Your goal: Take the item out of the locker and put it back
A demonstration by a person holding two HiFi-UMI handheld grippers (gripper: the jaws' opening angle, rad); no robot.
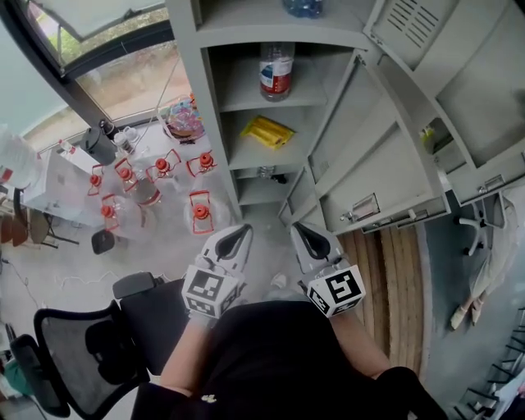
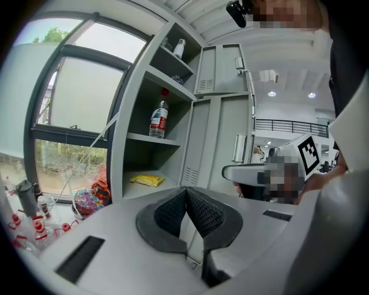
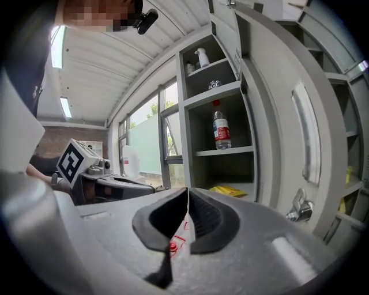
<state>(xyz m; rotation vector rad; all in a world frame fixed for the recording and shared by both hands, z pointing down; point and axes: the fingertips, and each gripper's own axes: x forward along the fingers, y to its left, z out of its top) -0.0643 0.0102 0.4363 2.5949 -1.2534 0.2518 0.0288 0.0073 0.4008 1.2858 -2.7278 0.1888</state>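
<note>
Pressed fully together and empty at the left gripper [image 2: 186,204]; likewise closed on nothing at the right gripper [image 3: 188,207]. Held low and side by side close to the body, both pointing toward the open locker [image 1: 215,123] and well short of its shelves. Inside, standing upright on one shelf, a water bottle [image 1: 276,70] with a red label; lying flat on the shelf below, a yellow packet [image 1: 267,131]. No telling whether to treat bottle or packet as the item; judging by the untouched contents, either just before the reach or just after the return. Risky to go in with the pads closed like this: likely to shove the bottle over or push the packet to the back instead of taking it. Risky too to pinch the round bottle off centre and let it tip or slip, or to scrape at the thin packet without getting under it. On the right, danger of catching the swung-out locker door [image 1: 385,164] on the way in. Below, red-capped jugs [image 1: 201,212] crowded at the locker's foot, ready to be hit by anything dropped. Cut off at the top of the head view: the upper shelf, with only a blue-tinted bottle end [image 1: 303,6] showing. Too small to identify: something clear on the lowest shelf [image 1: 264,172].
</note>
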